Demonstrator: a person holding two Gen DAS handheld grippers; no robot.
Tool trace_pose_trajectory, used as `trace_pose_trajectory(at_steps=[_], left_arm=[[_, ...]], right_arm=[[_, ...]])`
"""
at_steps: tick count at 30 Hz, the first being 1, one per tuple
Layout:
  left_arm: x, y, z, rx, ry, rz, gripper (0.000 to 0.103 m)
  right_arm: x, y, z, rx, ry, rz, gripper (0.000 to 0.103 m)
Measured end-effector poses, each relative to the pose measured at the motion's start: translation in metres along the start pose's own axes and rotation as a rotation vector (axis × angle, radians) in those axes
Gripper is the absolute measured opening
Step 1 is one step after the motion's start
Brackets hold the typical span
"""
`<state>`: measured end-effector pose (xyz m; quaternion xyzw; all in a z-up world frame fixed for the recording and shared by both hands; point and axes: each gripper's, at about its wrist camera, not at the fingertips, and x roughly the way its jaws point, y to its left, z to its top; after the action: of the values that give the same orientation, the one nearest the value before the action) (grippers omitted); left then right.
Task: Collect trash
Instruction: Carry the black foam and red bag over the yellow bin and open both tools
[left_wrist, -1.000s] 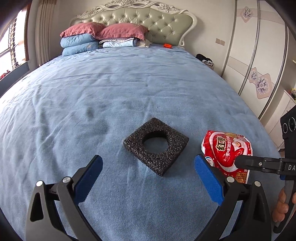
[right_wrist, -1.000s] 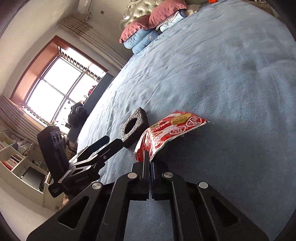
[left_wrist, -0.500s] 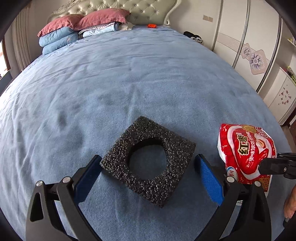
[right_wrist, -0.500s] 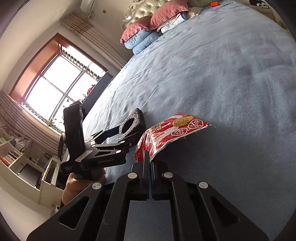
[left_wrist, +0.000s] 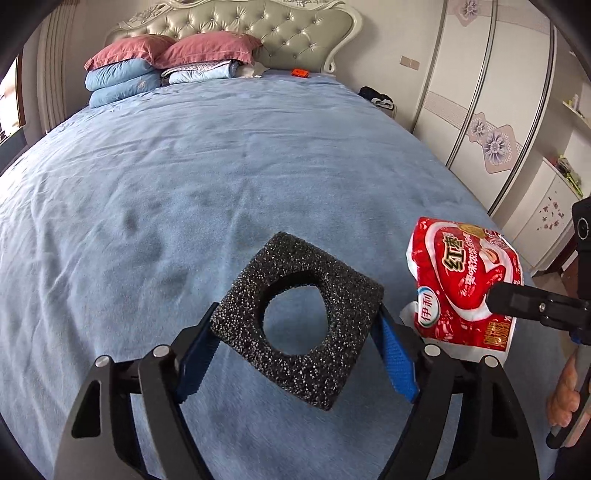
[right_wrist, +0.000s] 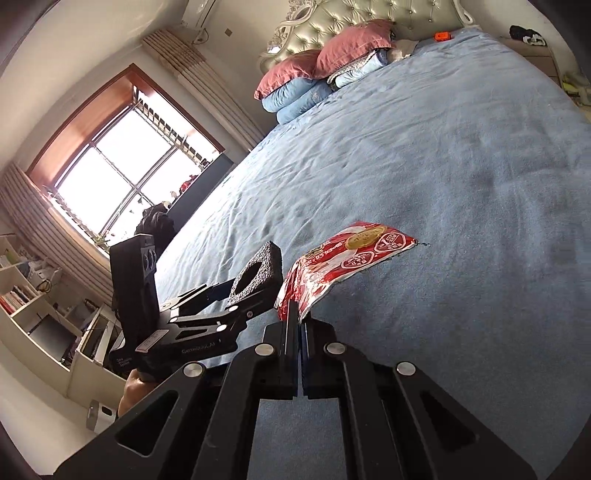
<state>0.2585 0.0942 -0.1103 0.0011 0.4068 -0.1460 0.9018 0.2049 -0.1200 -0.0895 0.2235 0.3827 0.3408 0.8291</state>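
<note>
A black square foam piece with a round hole sits between the blue pads of my left gripper, which is shut on it and holds it above the blue bed cover. It also shows in the right wrist view. My right gripper is shut on the edge of a red snack bag and holds it up off the bed. In the left wrist view the red bag hangs at the right, pinched by the right gripper's black fingers.
Pillows and folded quilts lie at the headboard, with a small orange object beside them. A wardrobe stands along the bed's right side. A window and shelves are at the left.
My left gripper moved onto the foam piece, shut on it and lifted it off the bed. My right gripper kept hold of the red bag and raised it slightly.
</note>
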Motion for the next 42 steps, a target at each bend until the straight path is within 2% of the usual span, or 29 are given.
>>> trace_pose_trajectory(at_steps=[6,11,16,23,29,36,42], left_arm=[[-0.043,-0.055,-0.018,0.064,-0.031,-0.036,0.080],[-0.063,-0.111,-0.033,0.105,-0.042,-0.077,0.080],[-0.068,-0.172,-0.044,0.123,-0.030,-0.172,0.080],[-0.054,-0.271,-0.061,0.203,0.027,-0.309,0.080],[-0.039,-0.361,-0.079,0.307,0.077,-0.394,0.080],[-0.015,-0.454,-0.101,0.439,0.154,-0.464,0.080],[0.013,-0.514,-0.119,0.532,0.213,-0.488,0.080]], right_arm=[[-0.070,0.013,-0.025,-0.046,-0.090,-0.036,0.002],[-0.137,0.003,-0.062,-0.051,-0.129,-0.086,0.002],[-0.206,-0.014,-0.097,-0.035,-0.176,-0.138,0.002],[-0.293,-0.040,-0.144,-0.012,-0.257,-0.264,0.002],[-0.356,-0.066,-0.174,0.036,-0.336,-0.364,0.002],[-0.412,-0.105,-0.212,0.125,-0.398,-0.461,0.002],[-0.446,-0.147,-0.250,0.234,-0.415,-0.521,0.002]])
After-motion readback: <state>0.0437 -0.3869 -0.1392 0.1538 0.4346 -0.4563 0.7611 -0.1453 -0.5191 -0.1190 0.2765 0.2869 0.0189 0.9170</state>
